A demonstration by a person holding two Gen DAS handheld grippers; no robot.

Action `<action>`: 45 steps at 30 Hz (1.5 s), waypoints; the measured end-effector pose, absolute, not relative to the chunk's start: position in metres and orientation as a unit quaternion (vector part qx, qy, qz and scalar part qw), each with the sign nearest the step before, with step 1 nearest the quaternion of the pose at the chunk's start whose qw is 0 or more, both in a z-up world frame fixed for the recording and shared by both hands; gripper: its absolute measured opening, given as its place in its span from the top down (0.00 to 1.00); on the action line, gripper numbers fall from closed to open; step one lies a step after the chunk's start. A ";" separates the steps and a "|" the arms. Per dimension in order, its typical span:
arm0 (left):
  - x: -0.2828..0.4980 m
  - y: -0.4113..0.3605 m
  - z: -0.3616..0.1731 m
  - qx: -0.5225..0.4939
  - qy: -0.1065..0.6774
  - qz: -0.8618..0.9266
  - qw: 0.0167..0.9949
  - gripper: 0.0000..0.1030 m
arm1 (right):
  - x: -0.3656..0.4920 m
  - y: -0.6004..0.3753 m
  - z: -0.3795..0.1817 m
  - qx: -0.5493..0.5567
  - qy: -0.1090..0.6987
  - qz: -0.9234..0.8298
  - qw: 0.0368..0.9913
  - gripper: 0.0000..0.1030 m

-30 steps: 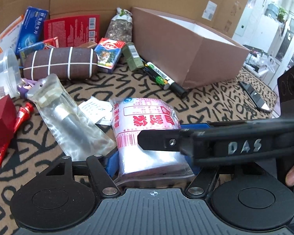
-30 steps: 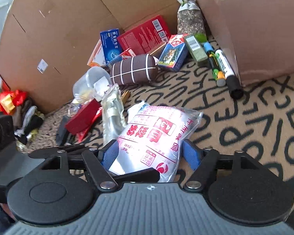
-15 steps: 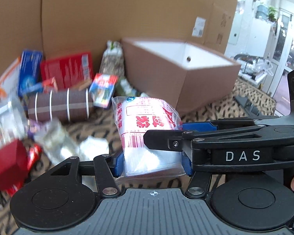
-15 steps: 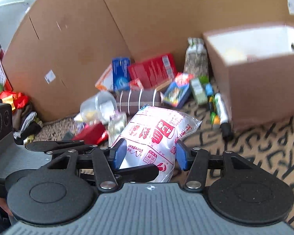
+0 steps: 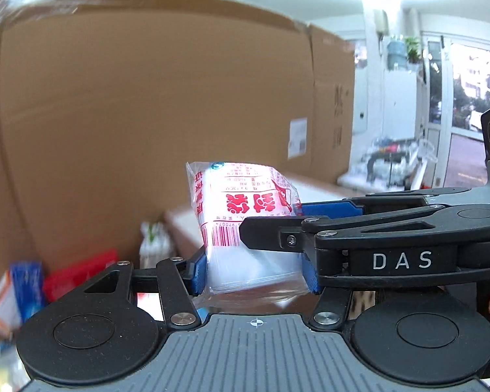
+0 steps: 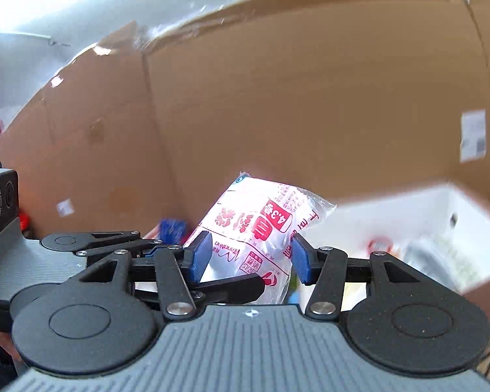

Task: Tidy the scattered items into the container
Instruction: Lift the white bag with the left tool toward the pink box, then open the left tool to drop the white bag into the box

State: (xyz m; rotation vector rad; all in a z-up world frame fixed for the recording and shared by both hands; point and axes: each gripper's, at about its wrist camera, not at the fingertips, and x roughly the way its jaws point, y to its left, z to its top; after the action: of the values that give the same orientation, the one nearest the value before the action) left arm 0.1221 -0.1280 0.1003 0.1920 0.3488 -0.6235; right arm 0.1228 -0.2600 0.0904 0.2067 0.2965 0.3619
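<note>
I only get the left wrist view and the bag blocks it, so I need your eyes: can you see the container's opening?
Observer: Yes. In the right wrist view the container stands open right of the bag, white inside.
Operator: Anything in it?
Observer: Something lies inside, too blurred to name.
Operator: Right gripper's hold?
Observer: The right gripper has both pads on the bag; its jaws have just been closing.

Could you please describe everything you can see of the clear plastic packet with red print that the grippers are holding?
The clear plastic packet with red print is a soft, crinkly pack of what look like stacked transparent bags, with red characters, a red barcode and a small blue emblem. It is lifted in the air, tilted, in front of the brown cardboard wall. The left gripper and right gripper both clamp its lower part with blue pads.
</note>
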 end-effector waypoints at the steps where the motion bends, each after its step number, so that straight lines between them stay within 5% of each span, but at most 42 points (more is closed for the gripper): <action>1: 0.129 -0.135 0.105 0.093 0.166 -0.307 0.932 0.44 | 0.129 -0.265 0.095 0.100 0.143 0.173 0.969 0.44; 22: 0.296 -0.283 0.058 0.068 0.245 -0.366 0.895 0.42 | 0.273 -0.377 0.059 0.121 0.208 0.056 0.969 0.44; 25: 0.317 -0.299 0.045 0.068 0.245 -0.350 0.901 0.12 | 0.294 -0.389 0.047 0.121 0.218 0.032 0.968 0.33; 26: 0.321 -0.301 0.041 0.073 0.249 -0.332 0.907 0.00 | 0.299 -0.393 0.043 0.120 0.225 0.015 0.967 0.22; 33: 0.322 -0.281 0.040 0.061 0.290 -0.342 0.892 0.00 | 0.278 -0.402 0.032 0.151 0.216 0.004 0.965 0.15; 45: 0.247 -0.253 0.061 0.104 0.251 -0.361 0.892 0.00 | 0.222 -0.352 0.051 0.144 0.182 0.034 0.972 0.00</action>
State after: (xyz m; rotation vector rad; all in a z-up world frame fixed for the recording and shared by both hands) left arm 0.2471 -0.2530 0.0613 0.2154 0.5213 -0.7487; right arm 0.2221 -0.3517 0.0513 0.2903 0.3679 0.0683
